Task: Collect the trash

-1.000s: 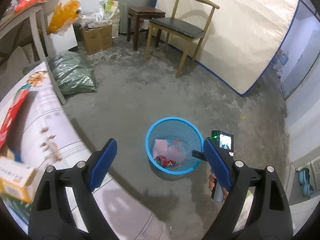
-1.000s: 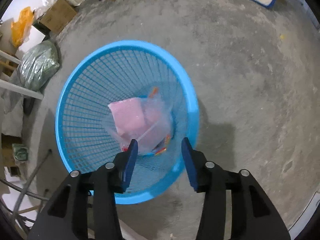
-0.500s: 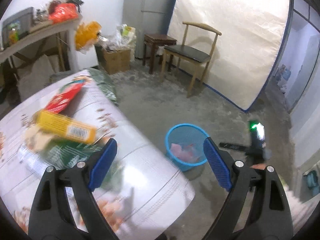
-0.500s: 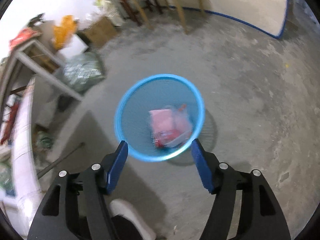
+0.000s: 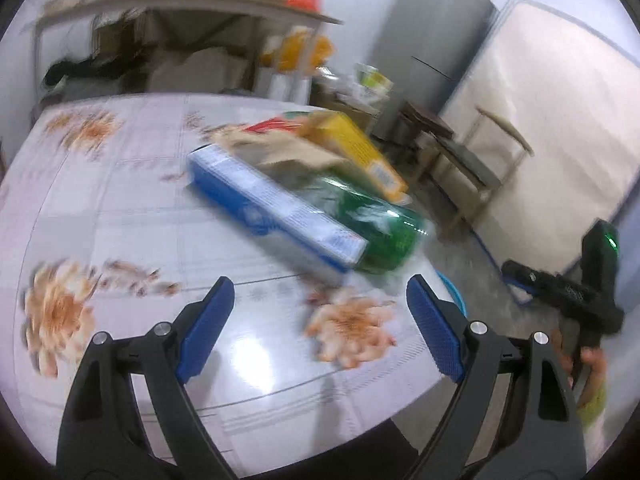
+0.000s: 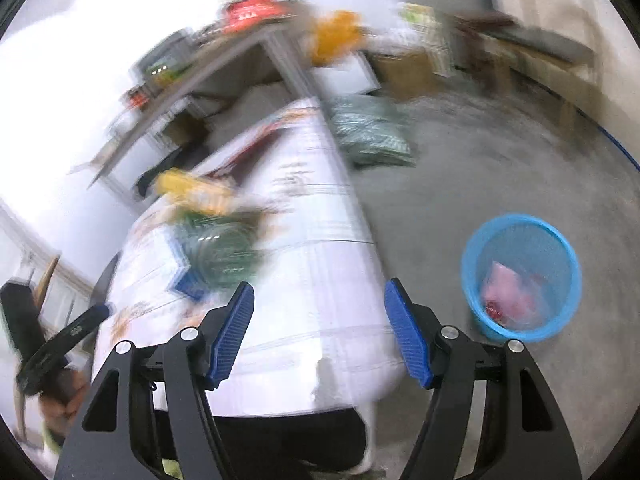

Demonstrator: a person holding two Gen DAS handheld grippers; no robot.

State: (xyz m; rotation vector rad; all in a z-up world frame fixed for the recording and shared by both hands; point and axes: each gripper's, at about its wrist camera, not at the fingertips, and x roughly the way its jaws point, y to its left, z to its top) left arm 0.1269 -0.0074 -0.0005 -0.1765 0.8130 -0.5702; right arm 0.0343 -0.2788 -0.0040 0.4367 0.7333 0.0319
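Left gripper (image 5: 316, 308) gaping wide, nothing between the jaws, hanging over the near part of the table (image 5: 120, 208) and pointing at the pile. Right gripper (image 6: 319, 330) also empty; its jaws have just been opening, nothing between them, and it is hovering over the table's near edge with the bin (image 6: 520, 276) off to its right on the floor

Trash is lying in a heap toward the table's far side: blue box (image 5: 276, 208) nearest, green bag (image 5: 372, 232) just behind and touching it, yellow box (image 5: 356, 152) and brown paper (image 5: 288, 152) on top. Pink wrappers are already sitting in the bin

Both views are smearing, so detail on the pile is poor

Judging the step: reaching for the next piece. Blue box looks the easiest take, being nearest and rigid. Advising a grip across its narrow width, near the end facing the gripper, jaws squared to its long sides. Risk: lifting it may be dragging the bag and paper along
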